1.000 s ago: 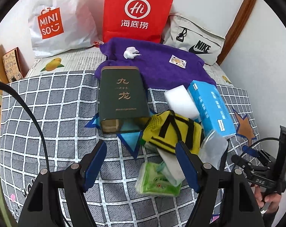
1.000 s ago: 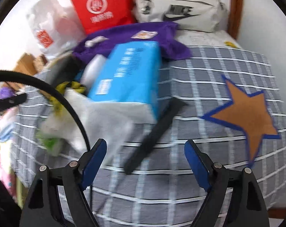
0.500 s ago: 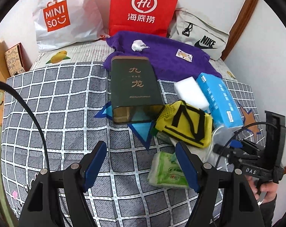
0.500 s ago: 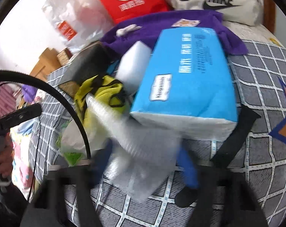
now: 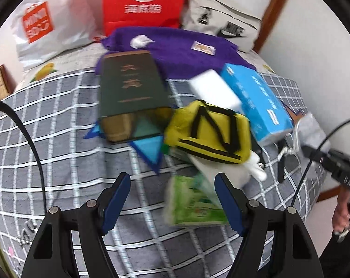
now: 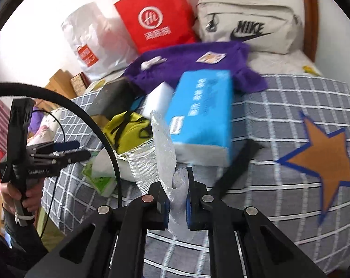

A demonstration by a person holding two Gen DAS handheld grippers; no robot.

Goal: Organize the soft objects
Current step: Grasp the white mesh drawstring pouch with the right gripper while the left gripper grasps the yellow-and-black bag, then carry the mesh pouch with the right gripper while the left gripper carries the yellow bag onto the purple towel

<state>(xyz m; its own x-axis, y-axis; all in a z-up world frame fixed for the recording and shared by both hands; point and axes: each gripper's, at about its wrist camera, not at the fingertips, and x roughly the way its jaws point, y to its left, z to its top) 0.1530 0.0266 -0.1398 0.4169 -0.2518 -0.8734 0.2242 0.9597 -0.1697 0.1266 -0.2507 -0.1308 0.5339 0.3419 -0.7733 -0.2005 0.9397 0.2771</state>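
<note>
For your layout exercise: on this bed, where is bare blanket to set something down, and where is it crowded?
Bare checked blanket lies left of the green box, and more surrounds the brown star, right of the blue tissue pack. The middle is crowded: yellow bag, white sponge and green wipes overlap.

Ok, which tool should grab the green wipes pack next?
Left. The left tool is open and empty, with the green wipes pack lying right by its fingertips. The right tool is shut on the clear bubble wrap.
</note>
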